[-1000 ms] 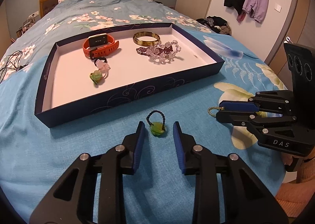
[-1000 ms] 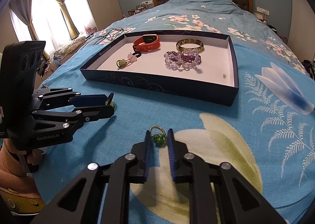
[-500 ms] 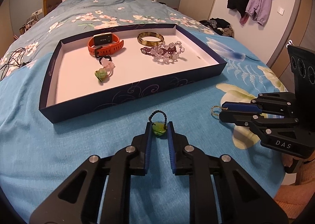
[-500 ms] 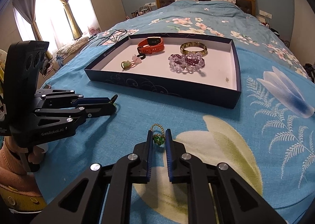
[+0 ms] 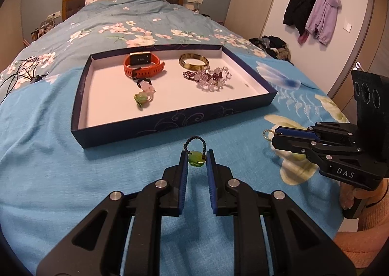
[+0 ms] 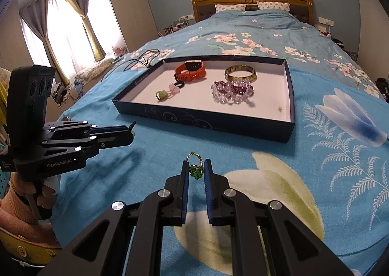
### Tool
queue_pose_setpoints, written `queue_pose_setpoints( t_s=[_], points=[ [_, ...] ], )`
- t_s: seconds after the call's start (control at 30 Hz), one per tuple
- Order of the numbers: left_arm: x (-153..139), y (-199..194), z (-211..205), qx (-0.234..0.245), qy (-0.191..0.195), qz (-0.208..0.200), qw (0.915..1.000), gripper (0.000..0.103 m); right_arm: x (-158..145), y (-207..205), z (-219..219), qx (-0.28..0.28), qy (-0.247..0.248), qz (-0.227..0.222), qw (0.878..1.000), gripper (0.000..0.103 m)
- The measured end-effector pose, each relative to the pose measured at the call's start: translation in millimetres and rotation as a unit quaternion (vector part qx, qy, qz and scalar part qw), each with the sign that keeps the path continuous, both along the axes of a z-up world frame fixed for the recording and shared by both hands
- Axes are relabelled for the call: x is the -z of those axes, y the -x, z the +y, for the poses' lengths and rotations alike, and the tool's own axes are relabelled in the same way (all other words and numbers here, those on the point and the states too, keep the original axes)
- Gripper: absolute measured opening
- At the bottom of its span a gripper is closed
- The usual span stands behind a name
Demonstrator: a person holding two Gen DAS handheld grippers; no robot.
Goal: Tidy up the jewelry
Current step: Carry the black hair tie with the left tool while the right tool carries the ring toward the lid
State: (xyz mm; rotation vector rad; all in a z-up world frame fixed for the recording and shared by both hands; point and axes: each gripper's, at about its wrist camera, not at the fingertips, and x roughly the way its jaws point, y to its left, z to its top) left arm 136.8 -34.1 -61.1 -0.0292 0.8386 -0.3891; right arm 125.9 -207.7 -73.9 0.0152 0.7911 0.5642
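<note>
- The left gripper (image 5: 197, 160) has its jaws drawn narrow onto a small pale-green stone pendant on a dark braided cord loop (image 5: 196, 159); the stone sits at the very tips between the blue pads, and the loop stands up beyond them toward the tray.
- The right gripper (image 6: 196, 171) likewise pinches a small ring with a bright green faceted stone on a gold beaded band (image 6: 195, 171) at its tips, band rising just past them.
- Both pieces look light, hard and smooth; I judge a tip grip on the stone itself safest, since cord and band would slip or swing.
- Beneath both lies the blue floral bedspread (image 5: 60, 178), soft and giving.
- Beyond sits the shallow dark-blue cardboard tray with a white floor (image 5: 170, 120), near the grippers, already holding an orange-strapped watch (image 5: 143, 64), an amber bangle (image 5: 193, 61) and clear and purple bead bracelets (image 5: 209, 78).
</note>
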Motion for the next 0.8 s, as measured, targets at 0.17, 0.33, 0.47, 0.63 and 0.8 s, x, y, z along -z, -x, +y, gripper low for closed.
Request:
queue_pose_setpoints(
  t_s=[0.17, 0.33, 0.47, 0.63, 0.8],
  points=[
    [-6, 4, 2, -0.01, 0.0, -0.014, 0.9999, 0.016, -7, 1, -1, 0.004, -0.017, -0.015, 1.0, 0.011],
    [-12, 8, 4, -0.017, -0.001, -0.029, 0.9994, 0.016, -12, 1, -2, 0.008, -0.031, -0.025, 0.999, 0.011],
    [-15, 10, 4, -0.022, -0.003, -0.037, 0.9991, 0.016, -16, -1, -2, 0.012, -0.038, -0.032, 0.999, 0.011],
    [-19, 11, 6, -0.027, -0.006, -0.047, 0.9985, 0.016, -19, -4, -2, 0.013, -0.043, -0.037, 0.998, 0.011],
    [-21, 11, 7, -0.029, -0.008, -0.054, 0.9981, 0.016, -20, -7, -2, 0.016, -0.048, -0.039, 0.998, 0.011]
  ],
)
